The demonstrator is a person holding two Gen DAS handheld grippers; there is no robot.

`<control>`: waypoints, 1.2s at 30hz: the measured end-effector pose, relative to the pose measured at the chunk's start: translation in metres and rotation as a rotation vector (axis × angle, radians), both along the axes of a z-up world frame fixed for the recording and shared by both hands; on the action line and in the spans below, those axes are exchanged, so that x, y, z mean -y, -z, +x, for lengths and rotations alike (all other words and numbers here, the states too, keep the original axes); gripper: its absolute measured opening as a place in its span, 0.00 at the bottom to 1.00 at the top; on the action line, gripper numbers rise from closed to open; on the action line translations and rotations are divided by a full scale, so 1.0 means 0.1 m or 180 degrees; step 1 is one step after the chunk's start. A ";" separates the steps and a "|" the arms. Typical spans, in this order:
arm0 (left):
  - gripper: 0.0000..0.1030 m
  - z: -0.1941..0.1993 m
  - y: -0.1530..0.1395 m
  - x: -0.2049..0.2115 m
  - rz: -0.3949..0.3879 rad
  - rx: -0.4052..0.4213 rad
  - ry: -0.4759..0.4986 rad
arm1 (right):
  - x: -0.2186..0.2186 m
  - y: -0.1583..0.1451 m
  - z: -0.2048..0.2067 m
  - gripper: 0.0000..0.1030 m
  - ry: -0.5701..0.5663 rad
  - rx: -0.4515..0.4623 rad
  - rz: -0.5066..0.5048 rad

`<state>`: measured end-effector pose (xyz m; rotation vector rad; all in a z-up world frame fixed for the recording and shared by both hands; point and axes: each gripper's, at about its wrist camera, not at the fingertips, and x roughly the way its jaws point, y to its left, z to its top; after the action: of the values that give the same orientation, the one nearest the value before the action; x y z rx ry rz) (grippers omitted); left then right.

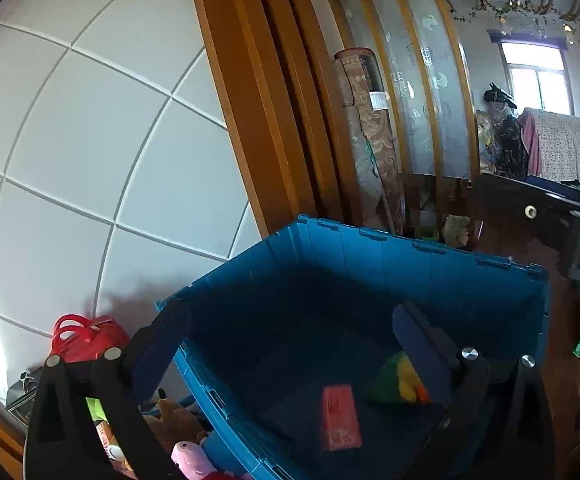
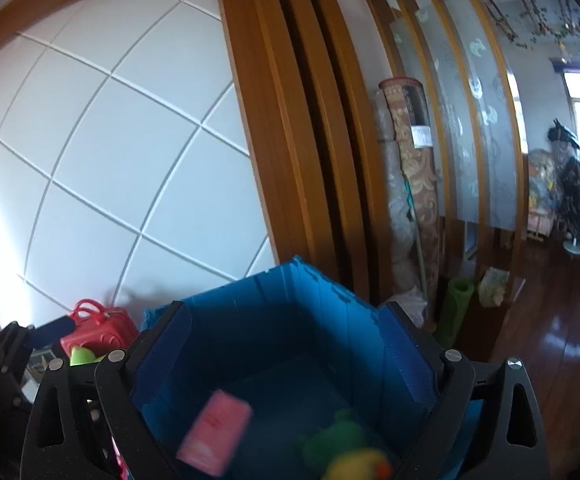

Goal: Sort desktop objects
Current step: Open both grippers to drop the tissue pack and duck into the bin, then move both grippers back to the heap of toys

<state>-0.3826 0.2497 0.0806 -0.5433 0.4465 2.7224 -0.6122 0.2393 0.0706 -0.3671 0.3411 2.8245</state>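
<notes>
A blue plastic crate (image 1: 369,264) fills the lower middle of both views. On its floor lie a pink box (image 1: 339,418) and a green and yellow plush toy (image 1: 397,380). My left gripper (image 1: 290,312) hangs over the crate's near-left corner, jaws wide open, nothing between its fingers. In the right wrist view my right gripper (image 2: 286,312) is also open above the crate (image 2: 290,292), and nothing touches its blue pads. The pink box (image 2: 214,432) looks blurred there, below the fingers, beside the plush toy (image 2: 345,448).
A red handbag (image 1: 90,338) and several plush toys, one a pink pig (image 1: 190,456), sit left of the crate against a white panelled wall. Behind it are a wooden door frame (image 1: 258,120) and a rolled carpet (image 1: 369,140). A green roll (image 2: 455,308) stands on the wood floor.
</notes>
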 end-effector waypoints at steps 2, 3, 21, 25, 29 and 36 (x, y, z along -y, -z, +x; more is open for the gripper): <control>1.00 -0.01 0.03 0.01 -0.0019 -0.0023 -0.0047 | 0.09 0.01 0.10 0.95 -0.0045 -0.0069 0.0003; 1.00 -0.01 0.04 -0.01 -0.0032 -0.0036 -0.0098 | 0.11 0.02 0.15 0.95 -0.0058 -0.0091 0.0027; 1.00 0.72 0.41 0.58 0.0002 -0.0339 -0.0706 | 0.63 0.48 0.74 1.00 -0.0273 0.0112 0.0181; 1.00 0.79 0.48 0.74 0.0050 -0.0260 -0.0751 | 0.73 0.60 0.75 1.00 -0.0326 0.0172 0.0114; 1.00 0.90 0.59 0.95 0.0043 -0.0218 -0.0785 | 0.83 0.65 0.75 1.00 -0.0358 0.0207 0.0069; 1.00 1.15 0.73 1.54 0.0097 -0.0167 -0.0891 | 1.30 0.62 0.77 1.00 -0.0418 0.0134 0.0072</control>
<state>-0.2672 0.0962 0.0072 -0.5651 0.3651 3.0114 -0.5354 0.1097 0.0085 -0.4594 0.2857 2.9408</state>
